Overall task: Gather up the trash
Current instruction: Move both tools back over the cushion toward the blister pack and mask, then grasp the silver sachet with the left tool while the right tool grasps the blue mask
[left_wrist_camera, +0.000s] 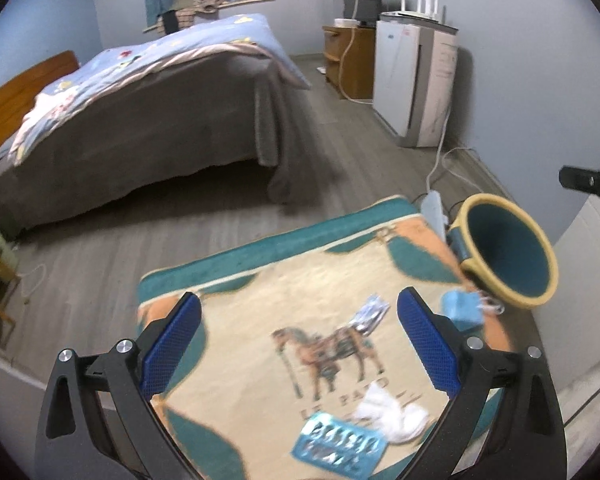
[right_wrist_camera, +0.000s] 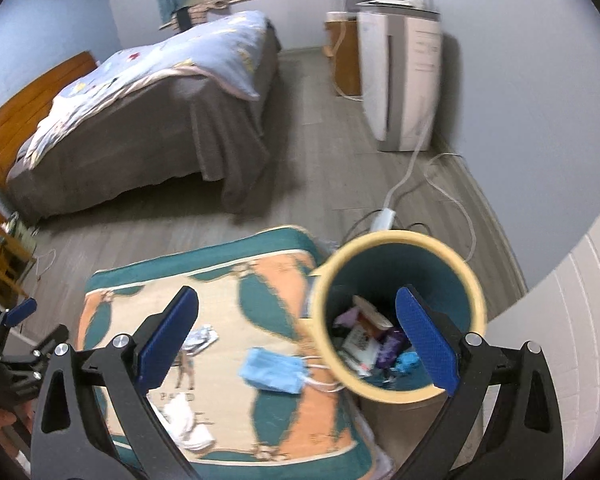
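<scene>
Left gripper (left_wrist_camera: 299,344) spread wide, nothing between the blue pads (left_wrist_camera: 172,346), hovering above a patterned cloth (left_wrist_camera: 340,264) bearing a horse motif. Right gripper (right_wrist_camera: 297,334) likewise wide apart and holding nothing, positioned over the boundary between the cloth and a round bin (right_wrist_camera: 400,248) with a yellow rim and teal interior. Bin standing just beside the cloth's right edge, already containing mixed rubbish (right_wrist_camera: 374,340): paper packaging, purple and blue wrappers. Loose trash noted on the cloth: blue face mask (right_wrist_camera: 272,368) lying close to the bin, ear loops reaching toward or against its wall; crumpled silver wrapper (left_wrist_camera: 370,314) near the centre; white crumpled tissue (left_wrist_camera: 392,414) toward the near edge; blue foil blister pack (left_wrist_camera: 338,446) touching or just beside the tissue in the left wrist view. Motion blur present in both views; fine detail on the wrappers illegible. Surroundings: bed (left_wrist_camera: 140,120) with a blue quilt across the room, white appliance (left_wrist_camera: 416,80) against the far wall, power strip (right_wrist_camera: 382,218) and cables on the wood-look floor behind the bin.
</scene>
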The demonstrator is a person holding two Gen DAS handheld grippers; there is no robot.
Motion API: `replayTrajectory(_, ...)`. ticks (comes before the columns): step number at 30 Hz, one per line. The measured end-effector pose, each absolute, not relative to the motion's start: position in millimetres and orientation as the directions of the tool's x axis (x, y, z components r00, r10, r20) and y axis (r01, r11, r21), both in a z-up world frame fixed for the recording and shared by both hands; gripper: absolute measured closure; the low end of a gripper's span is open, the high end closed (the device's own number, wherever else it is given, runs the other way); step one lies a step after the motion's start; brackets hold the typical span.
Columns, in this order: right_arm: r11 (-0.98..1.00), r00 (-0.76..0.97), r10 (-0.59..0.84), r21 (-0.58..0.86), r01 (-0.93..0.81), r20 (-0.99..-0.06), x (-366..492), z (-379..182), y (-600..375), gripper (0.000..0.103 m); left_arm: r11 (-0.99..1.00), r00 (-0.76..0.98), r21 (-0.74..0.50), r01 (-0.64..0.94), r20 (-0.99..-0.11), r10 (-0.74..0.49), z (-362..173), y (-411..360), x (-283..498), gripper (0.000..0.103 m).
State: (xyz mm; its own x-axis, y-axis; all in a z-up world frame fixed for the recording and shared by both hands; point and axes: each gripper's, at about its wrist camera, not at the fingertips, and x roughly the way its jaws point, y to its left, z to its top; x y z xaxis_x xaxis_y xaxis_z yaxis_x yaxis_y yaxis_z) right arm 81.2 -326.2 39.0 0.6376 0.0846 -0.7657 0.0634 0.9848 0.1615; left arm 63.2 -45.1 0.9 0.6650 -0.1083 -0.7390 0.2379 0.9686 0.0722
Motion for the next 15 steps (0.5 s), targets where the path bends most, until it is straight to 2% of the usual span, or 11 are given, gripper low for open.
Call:
replayTrajectory(8,0.984,0.578,0.112,0.173,0.052,-0.808,99,22,-264,0.006,0.982,0.662,0.055,0.182,-0.745,-0.081,-13,-14,55,0.006)
replayTrajectory(15,0.993,0.504,0.056,0.102,0.064,-0.862,104,-31,-231,0.006,0.988,0.667,0.021,0.150,-0.740,-0.085,-18,5,63,0.006)
